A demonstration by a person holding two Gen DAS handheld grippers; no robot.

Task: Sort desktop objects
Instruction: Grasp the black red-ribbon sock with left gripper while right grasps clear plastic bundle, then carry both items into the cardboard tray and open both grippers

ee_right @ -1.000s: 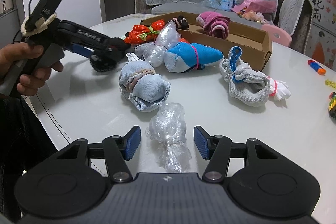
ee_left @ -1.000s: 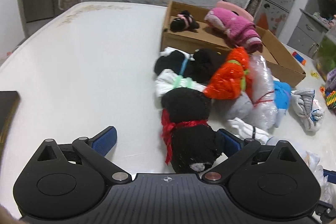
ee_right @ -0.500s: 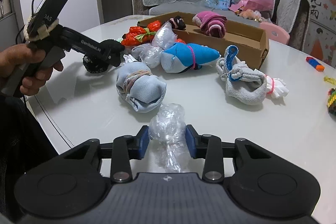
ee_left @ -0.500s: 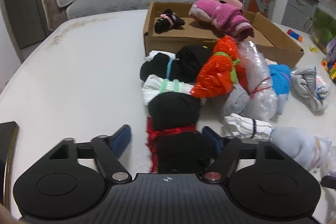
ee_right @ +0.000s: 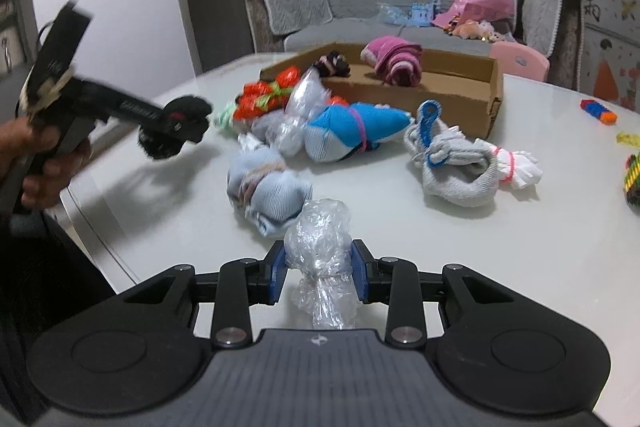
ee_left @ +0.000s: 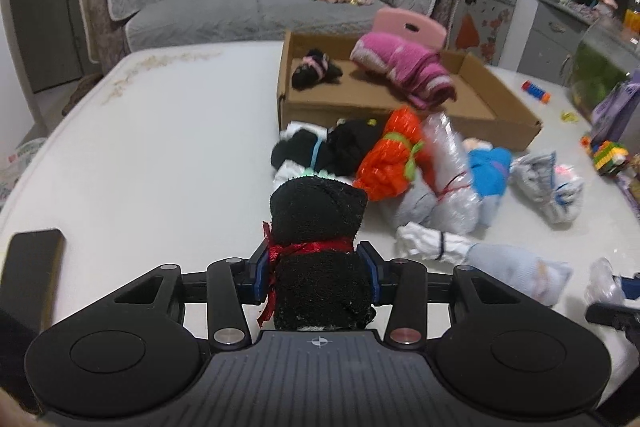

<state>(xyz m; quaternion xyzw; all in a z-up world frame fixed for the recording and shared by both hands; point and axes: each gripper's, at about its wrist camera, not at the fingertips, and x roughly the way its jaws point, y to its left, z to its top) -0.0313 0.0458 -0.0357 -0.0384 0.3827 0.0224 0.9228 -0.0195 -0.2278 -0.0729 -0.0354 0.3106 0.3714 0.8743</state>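
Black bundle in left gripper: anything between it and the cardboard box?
Yes. From the black bundle, pinched by the closing left gripper, the direct line to the cardboard box crosses the black roll and orange bundle piled against its near wall.

Two grippers, each holding one bundle: left (ee_left: 316,277) a black sock roll (ee_left: 318,251), right (ee_right: 319,269) a clear plastic wad (ee_right: 318,243). One cardboard box (ee_left: 500,115) near the tabletop's far edge holds two bundles. About eight more bundles lie before it.
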